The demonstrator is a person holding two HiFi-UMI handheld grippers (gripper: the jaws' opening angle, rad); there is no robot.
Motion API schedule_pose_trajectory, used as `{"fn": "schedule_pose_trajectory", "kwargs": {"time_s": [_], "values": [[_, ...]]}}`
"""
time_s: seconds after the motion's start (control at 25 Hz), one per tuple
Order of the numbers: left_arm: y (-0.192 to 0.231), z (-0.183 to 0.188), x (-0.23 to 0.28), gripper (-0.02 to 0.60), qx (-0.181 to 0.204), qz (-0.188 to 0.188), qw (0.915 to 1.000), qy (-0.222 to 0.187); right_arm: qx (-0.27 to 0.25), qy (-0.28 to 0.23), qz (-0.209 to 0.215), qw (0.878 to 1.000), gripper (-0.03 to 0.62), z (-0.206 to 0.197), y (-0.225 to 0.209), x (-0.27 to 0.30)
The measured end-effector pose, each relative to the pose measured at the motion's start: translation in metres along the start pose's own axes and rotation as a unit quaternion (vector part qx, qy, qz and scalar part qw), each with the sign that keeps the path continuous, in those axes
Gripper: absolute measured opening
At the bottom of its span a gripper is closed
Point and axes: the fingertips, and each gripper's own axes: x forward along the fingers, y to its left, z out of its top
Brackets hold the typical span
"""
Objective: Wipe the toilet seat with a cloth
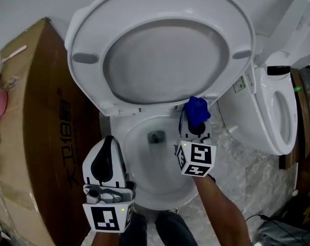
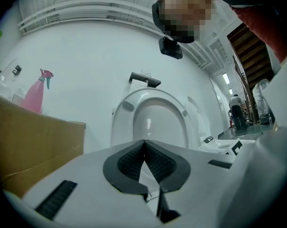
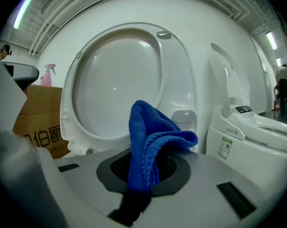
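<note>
Head view showed the right gripper [image 1: 192, 128] clenched on a blue cloth [image 1: 197, 109] over the back right rim of the toilet bowl [image 1: 123, 147], just below the raised toilet seat [image 1: 160, 9]. The left gripper [image 1: 108, 140] was clamped together, empty, at the bowl's left rim.

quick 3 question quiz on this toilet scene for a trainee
1. True or false: the left gripper is shut with nothing between its jaws.
2. What does the right gripper hold? A) a sponge B) a blue cloth C) a brush
3. Fill in: the toilet seat stands ____, leaving the bowl rim bare.
Key: 1 true; 2 B; 3 raised
</note>
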Motion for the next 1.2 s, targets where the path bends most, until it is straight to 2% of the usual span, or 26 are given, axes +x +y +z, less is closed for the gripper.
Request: {"fn": "schedule_pose_trajectory", "kwargs": {"time_s": [0.52,0.88,1.2], "values": [[0.046,-0.004,-0.021,0.015,-0.002,0.038,0.9993,0.006,0.034,0.025,0.023,0.999,0.061,-0.018,0.066,0.016],[0.082,-0.007,-0.045,0.015,-0.006,0.07,0.9974,0.012,0.029,0.041,0.078,0.996,0.061,-0.019,0.139,0.022],[0.111,-0.006,-0.063,0.015,-0.001,0.097,0.9951,0.019,0.002,0.046,0.15,0.988,0.061,-0.006,0.214,0.022]]}}
